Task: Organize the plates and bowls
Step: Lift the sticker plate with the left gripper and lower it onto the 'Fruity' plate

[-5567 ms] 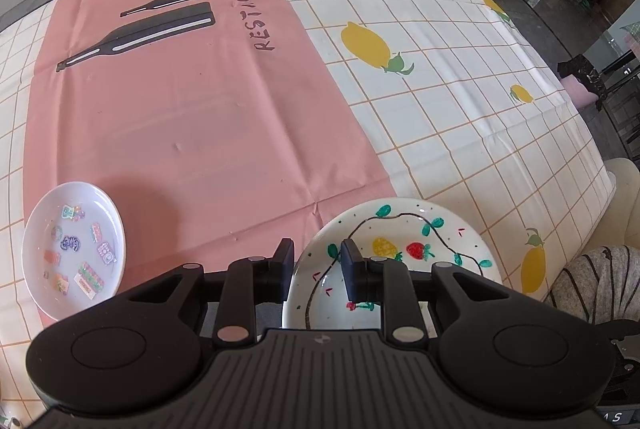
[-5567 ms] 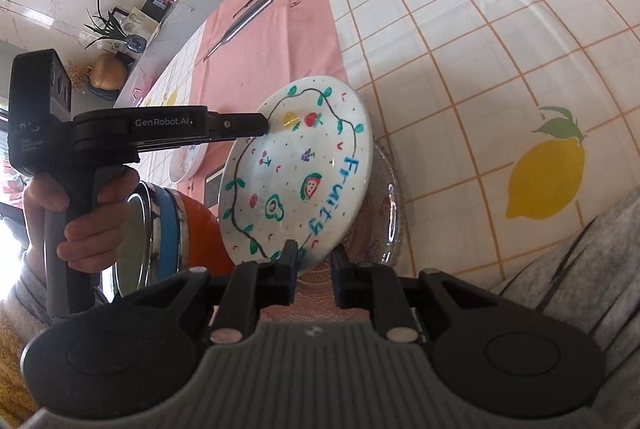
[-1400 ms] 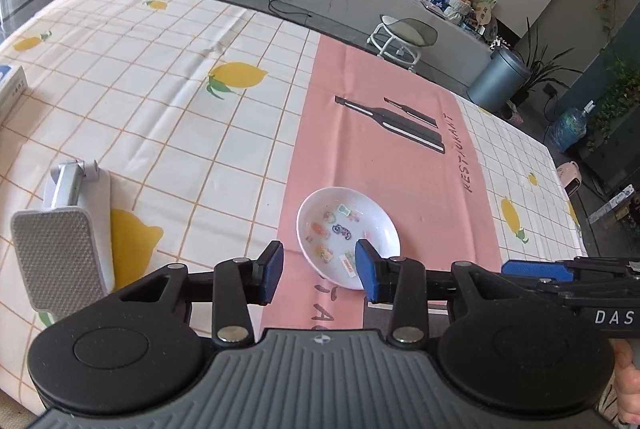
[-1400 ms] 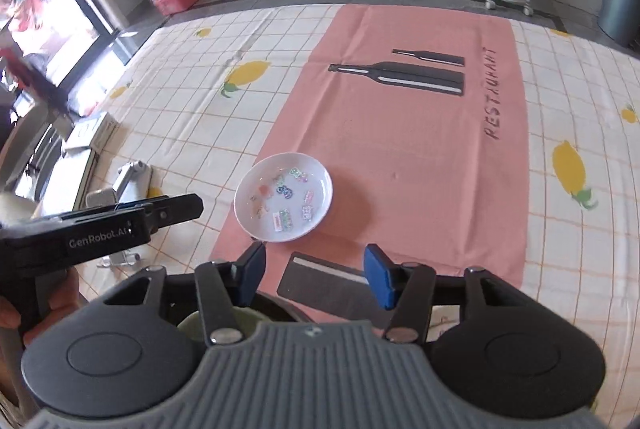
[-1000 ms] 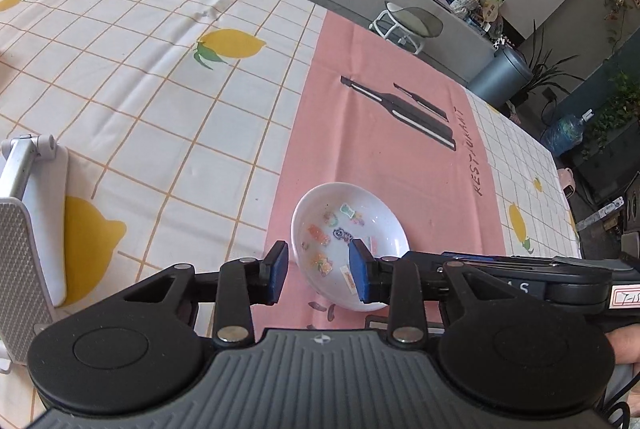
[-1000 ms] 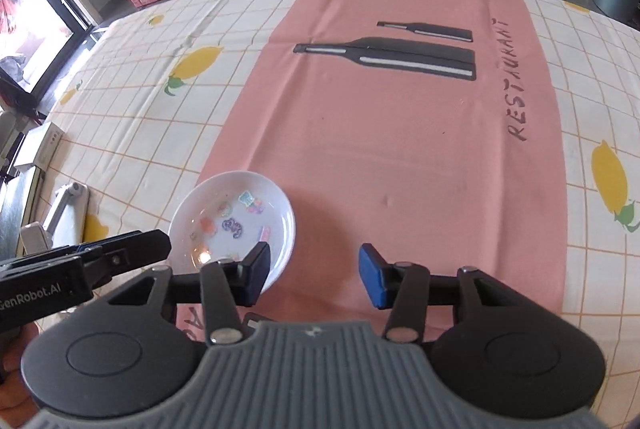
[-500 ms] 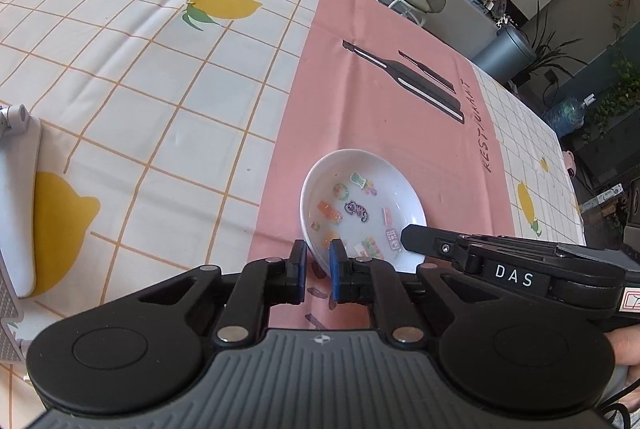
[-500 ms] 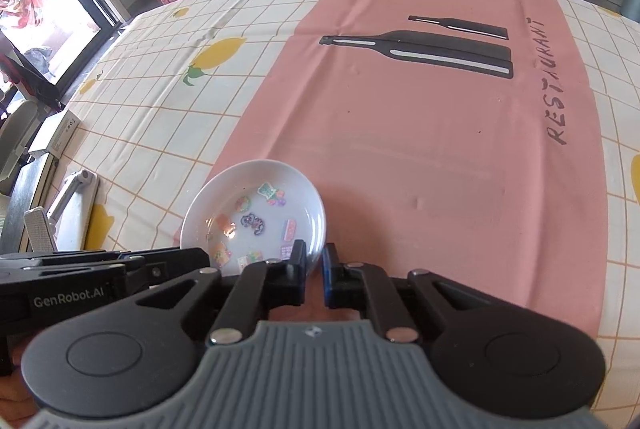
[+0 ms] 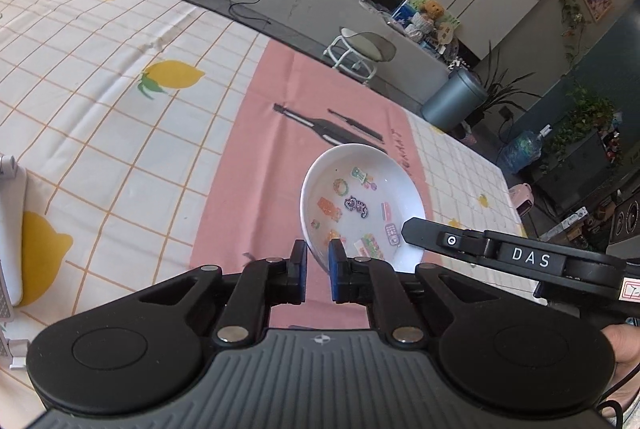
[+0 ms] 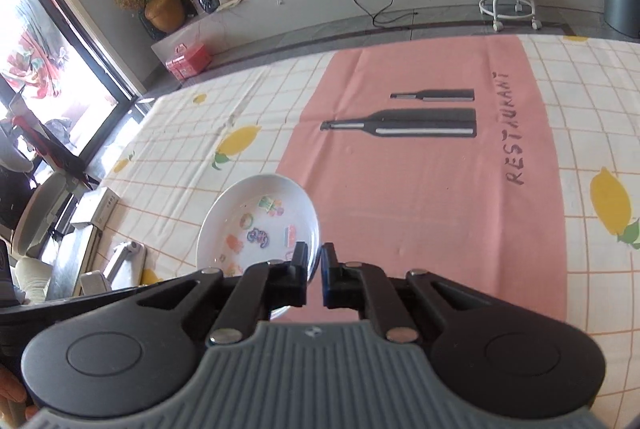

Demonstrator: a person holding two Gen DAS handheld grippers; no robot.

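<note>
Grippers both clamped on my small white sticker-decorated ceramic dish: left gripper pinches its near rim, right gripper its right rim. Dish is tilted above the pink-and-lemon-checked tablecloth.

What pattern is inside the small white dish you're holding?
Small multicoloured cartoon stickers scattered on the white dish; clearest in the left wrist view.

My left gripper tilts downward, jaws clamped tight on a rim. My right gripper does likewise just beside it, jaws equally closed, both raised together.
</note>
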